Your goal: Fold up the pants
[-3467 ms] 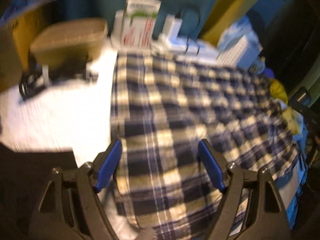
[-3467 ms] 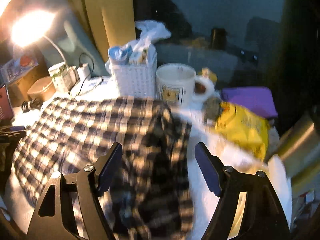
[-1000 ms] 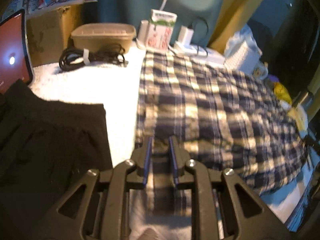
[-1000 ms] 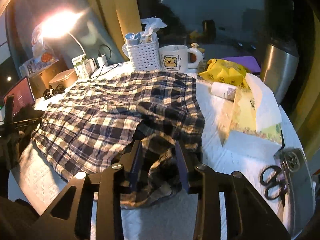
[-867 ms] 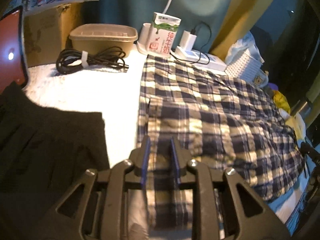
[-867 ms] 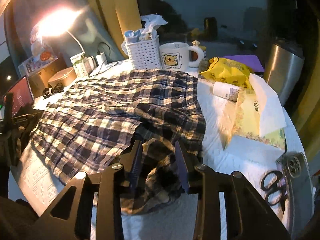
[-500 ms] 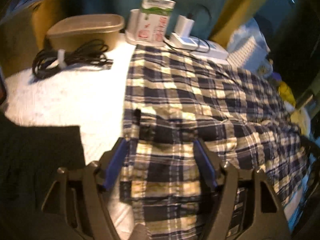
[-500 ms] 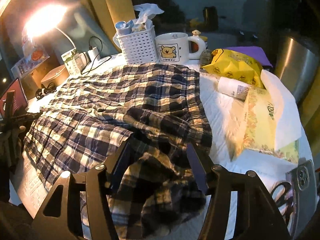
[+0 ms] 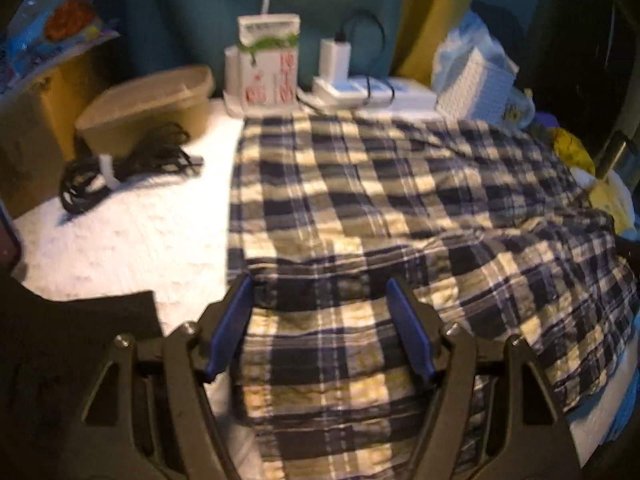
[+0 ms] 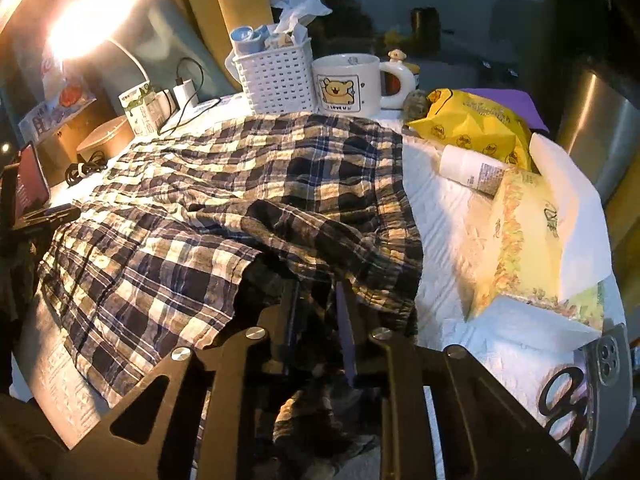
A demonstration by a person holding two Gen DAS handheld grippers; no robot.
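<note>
The left gripper (image 9: 320, 328) has just let go; its jaws stand wide over the plaid pants (image 9: 380, 208), spread ahead of it. The right gripper (image 10: 318, 328) has just been closing, now pinching bunched cloth, probably to start another fold.

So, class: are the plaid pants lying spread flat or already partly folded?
Partly folded. The pants cover most of the table, but one layer is doubled over the rest, its edge running across the cloth, and the near end is bunched.
</note>
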